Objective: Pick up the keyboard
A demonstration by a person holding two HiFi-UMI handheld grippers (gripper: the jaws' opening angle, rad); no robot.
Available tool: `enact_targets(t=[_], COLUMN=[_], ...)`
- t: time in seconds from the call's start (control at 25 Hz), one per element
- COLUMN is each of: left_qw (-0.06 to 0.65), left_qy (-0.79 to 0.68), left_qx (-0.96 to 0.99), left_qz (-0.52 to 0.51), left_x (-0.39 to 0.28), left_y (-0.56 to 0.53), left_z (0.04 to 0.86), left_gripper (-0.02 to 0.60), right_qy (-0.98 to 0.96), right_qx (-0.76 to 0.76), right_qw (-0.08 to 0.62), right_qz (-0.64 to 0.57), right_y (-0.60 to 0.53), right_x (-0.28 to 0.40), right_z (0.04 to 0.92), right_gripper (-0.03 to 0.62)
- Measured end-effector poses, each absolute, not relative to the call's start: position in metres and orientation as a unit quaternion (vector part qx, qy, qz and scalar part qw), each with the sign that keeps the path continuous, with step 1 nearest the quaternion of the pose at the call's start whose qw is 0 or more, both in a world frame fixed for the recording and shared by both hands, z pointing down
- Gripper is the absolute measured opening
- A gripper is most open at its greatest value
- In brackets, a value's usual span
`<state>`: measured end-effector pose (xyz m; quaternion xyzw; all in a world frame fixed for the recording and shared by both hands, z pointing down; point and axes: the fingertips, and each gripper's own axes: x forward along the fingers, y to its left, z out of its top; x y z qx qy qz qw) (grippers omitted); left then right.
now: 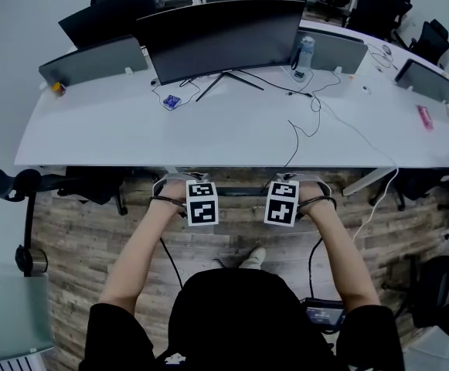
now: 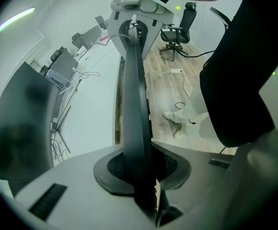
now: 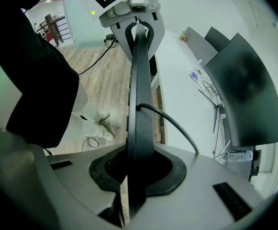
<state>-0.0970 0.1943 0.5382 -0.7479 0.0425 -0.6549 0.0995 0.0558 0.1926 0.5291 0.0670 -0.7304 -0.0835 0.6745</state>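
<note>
Both forearms reach forward, wrists bent steeply down. The left gripper [image 2: 137, 172] and right gripper [image 3: 133, 170] each clamp one end of the keyboard [image 1: 239, 192], at 6 o'clock off the bench [image 1: 209, 134].

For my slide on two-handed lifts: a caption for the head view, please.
Left gripper and right gripper clamp the keyboard by its ends, holding it in front of the desk.

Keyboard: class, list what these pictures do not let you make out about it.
- Keys and lettering: both gripper views show the keyboard edge-on.
- Its ends, head view: covered by the marker cubes of the left gripper and right gripper.
- Its cable's far end, right gripper view: hidden behind that gripper's body.
</note>
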Motion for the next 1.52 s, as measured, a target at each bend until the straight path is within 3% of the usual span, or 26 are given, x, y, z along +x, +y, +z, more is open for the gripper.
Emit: enact_targets(t=[1.52], left_qw=[0.115], left_qy=[0.000], left_qx=[-0.756], left_qz=[-0.645], left_x=[-0.141], left_y=[0.223], left_z=[0.538], left_gripper=[0.080], right_qy=[-0.723], right_qx=[0.087], right_qw=[0.683], right_qz=[-0.054], right_y=[0.233], right_x=[0.012], right_z=[0.524], right_gripper=[0.071])
